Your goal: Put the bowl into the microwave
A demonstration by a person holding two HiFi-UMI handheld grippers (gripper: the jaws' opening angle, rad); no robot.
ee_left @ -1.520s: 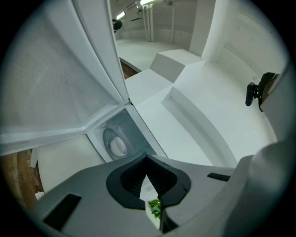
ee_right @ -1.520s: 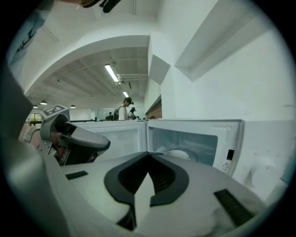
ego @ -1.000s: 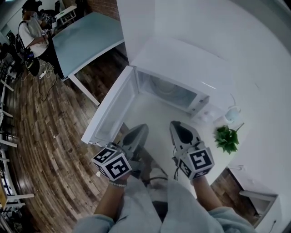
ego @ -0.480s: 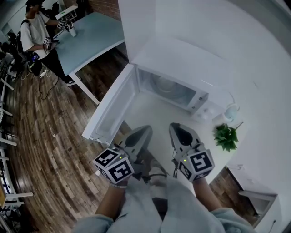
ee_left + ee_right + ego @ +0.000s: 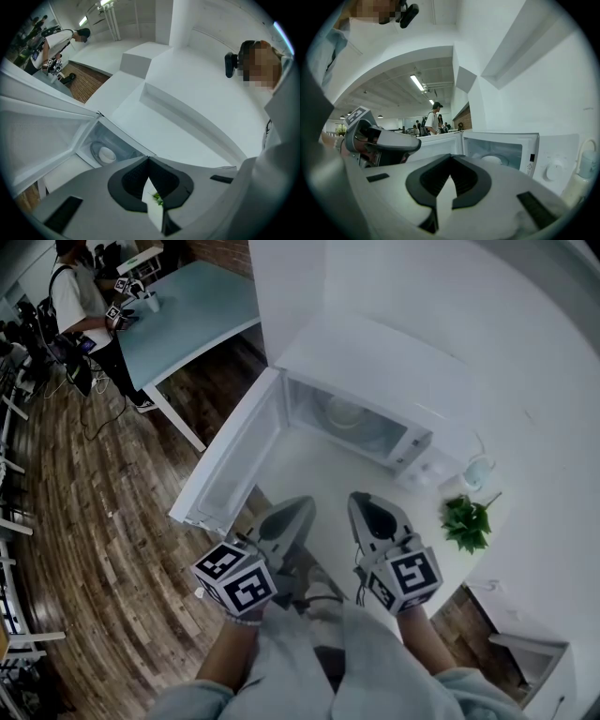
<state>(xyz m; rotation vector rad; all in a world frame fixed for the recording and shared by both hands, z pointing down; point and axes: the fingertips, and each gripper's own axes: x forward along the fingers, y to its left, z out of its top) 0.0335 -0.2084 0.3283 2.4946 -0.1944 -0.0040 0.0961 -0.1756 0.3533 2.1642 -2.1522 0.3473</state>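
Observation:
The white microwave (image 5: 375, 357) stands open on the white counter (image 5: 314, 470), its door (image 5: 230, 460) swung out to the left. A pale bowl (image 5: 345, 412) sits inside on the turntable; it shows as the bowl (image 5: 107, 153) in the left gripper view and the bowl (image 5: 492, 159) in the right gripper view. My left gripper (image 5: 302, 504) and right gripper (image 5: 360, 499) hover side by side in front of the opening, well back from the bowl. Both are shut with nothing between the jaws. From the right gripper view, the left gripper (image 5: 379, 138) is to its left.
A small green plant (image 5: 466, 524) and a white jug (image 5: 480, 472) stand on the counter right of the microwave. A grey-blue table (image 5: 187, 315) stands far left on the wooden floor, with a person (image 5: 80, 296) beside it. The microwave dial (image 5: 554, 170) faces me.
Both grippers have stayed where they were, shut. The person at the far table has shifted along it.

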